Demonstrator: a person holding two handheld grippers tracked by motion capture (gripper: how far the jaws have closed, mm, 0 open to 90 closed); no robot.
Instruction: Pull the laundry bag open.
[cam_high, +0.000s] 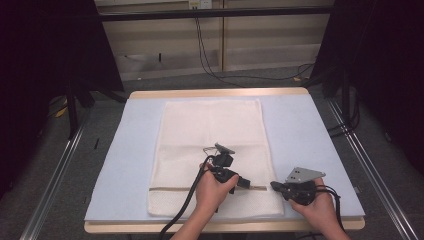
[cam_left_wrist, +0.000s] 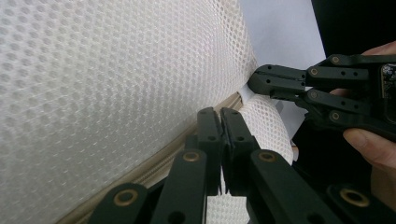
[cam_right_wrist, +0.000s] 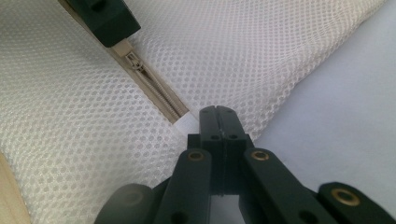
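Two hand-held grippers work at the near end of a white mesh bag (cam_high: 212, 150) lying flat on a pale blue mat (cam_high: 305, 130) on the table (cam_high: 220, 93). In the high view the left gripper (cam_high: 246, 183) points along the bag's beige zipper (cam_high: 170, 189) toward the right gripper (cam_high: 274, 185). The right gripper view adds detail: its jaws are pressed together, pinching the white fabric end of the zipper, with the zipper slider (cam_right_wrist: 132, 58) ahead of them, under the left gripper's tip. The left gripper view shows its own jaws closed over the zipper line.
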